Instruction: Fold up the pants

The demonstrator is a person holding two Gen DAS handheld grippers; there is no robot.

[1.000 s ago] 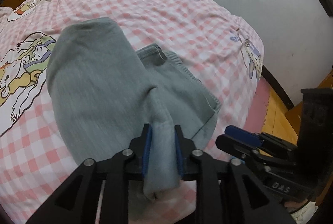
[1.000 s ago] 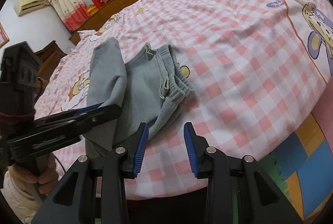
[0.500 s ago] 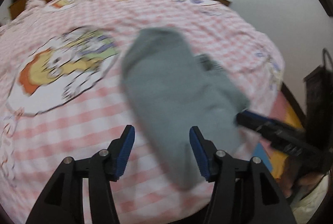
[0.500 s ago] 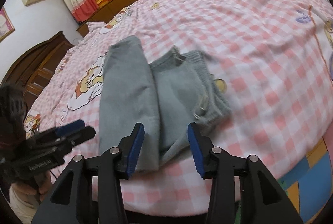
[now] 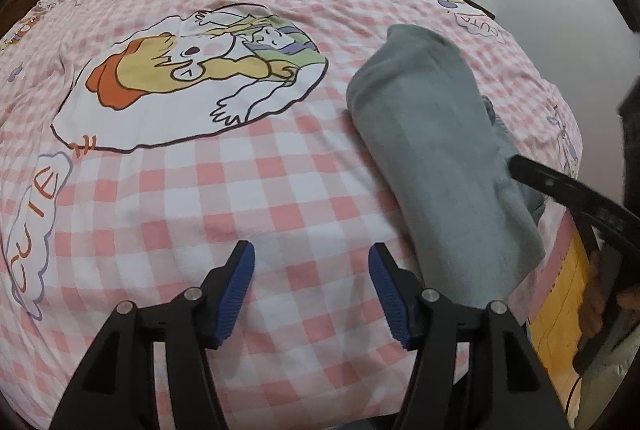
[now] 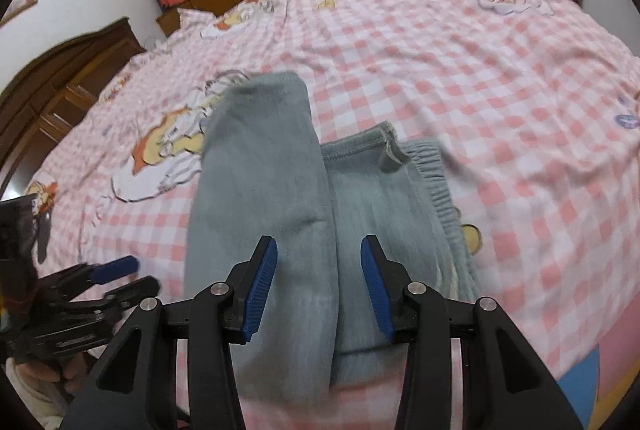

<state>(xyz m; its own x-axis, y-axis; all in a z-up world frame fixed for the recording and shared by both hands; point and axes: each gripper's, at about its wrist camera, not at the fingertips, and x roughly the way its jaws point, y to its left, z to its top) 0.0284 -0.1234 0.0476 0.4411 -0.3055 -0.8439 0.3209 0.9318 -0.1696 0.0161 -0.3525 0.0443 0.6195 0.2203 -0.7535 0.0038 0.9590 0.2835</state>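
One fold looks done on my grey pants (image 6: 276,214): a leg lies flat over the other half, and the stretchy waist shows beside it. They sit near the close edge of the pink checked bed (image 5: 200,190). I think one more fold is left, to make them small. My left gripper (image 5: 311,288) has just been opening and now stands wide over bare sheet, with nothing in it. My right gripper (image 6: 318,280) hangs partly open over the pants, not pinching them. Past the pants the bed has lots of room; the near edge drops to the floor
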